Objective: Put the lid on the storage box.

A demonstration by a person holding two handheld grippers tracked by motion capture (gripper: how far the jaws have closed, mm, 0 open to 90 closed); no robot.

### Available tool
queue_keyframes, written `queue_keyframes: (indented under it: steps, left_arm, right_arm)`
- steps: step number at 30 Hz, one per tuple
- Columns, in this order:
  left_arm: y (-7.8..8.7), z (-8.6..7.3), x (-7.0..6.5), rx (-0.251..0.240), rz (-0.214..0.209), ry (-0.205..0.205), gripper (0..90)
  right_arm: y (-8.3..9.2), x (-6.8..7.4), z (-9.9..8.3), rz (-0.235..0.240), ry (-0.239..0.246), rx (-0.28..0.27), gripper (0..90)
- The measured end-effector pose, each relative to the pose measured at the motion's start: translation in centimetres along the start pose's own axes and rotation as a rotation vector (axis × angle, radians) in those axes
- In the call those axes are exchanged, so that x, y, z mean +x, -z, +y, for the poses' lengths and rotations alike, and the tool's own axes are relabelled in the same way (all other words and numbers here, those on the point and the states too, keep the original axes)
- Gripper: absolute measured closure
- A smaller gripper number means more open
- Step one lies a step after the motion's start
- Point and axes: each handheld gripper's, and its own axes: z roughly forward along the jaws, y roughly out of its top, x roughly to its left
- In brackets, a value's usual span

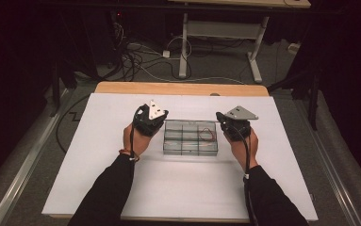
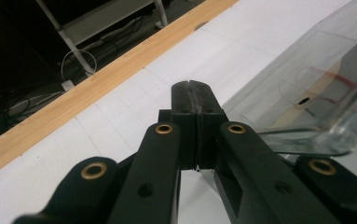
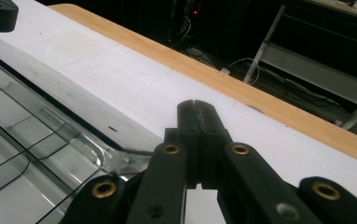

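Note:
A clear plastic box (image 1: 190, 137) with several compartments lies in the middle of the white table top (image 1: 183, 188). One right-hand compartment holds a thin red wire (image 1: 207, 134). My left gripper (image 1: 151, 117) rests just off the box's left end, jaws shut with nothing between them. In the left gripper view the gripper (image 2: 195, 100) points at the far wooden edge, with the box (image 2: 306, 88) to its right. My right gripper (image 1: 234, 123) sits at the box's right end, also shut and holding nothing. In the right gripper view the gripper (image 3: 197, 114) has the box (image 3: 41, 140) to its left.
The white sheet covers a wooden table whose bare strip (image 1: 183, 88) shows at the far side. Beyond it stand a desk frame (image 1: 256, 52) and loose cables (image 1: 140, 61) on the floor. Dark sleeves come in from the bottom.

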Motion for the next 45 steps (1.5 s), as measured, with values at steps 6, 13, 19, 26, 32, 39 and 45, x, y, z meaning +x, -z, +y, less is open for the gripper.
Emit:
queue_keyframes:
  steps: [6, 13, 19, 26, 32, 39, 45]
  left_arm:
    - [0.1, -0.1, -0.2, 0.000, 0.009, -0.013, 87.3]
    - [0.1, -0.1, -0.3, 0.005, 0.017, -0.034, 87.3]
    - [0.2, -0.3, -0.4, 0.001, 0.016, -0.037, 87.2]
    - [0.3, -0.5, -0.5, -0.004, 0.016, -0.038, 87.2]
    - [0.4, -0.6, -0.5, -0.002, 0.015, -0.040, 87.1]
    - [0.4, -0.8, -0.7, -0.003, 0.018, -0.041, 87.1]
    - [0.4, -1.1, -0.7, -0.004, 0.012, -0.033, 87.1]
  right_arm:
    - [0.1, 0.1, -0.2, -0.003, 0.002, -0.006, 90.0]
    - [0.2, 0.1, -0.4, 0.004, -0.002, -0.016, 90.0]
    - [0.4, 0.1, -0.6, 0.005, -0.001, -0.018, 90.0]
    - [0.5, 0.2, -0.8, 0.009, -0.007, -0.024, 90.0]
    - [0.6, 0.2, -0.9, 0.011, -0.004, -0.025, 90.0]
    - [0.7, 0.3, -1.1, 0.015, 0.000, -0.024, 90.0]
    - [0.8, 0.5, -1.2, 0.015, -0.003, -0.027, 90.0]
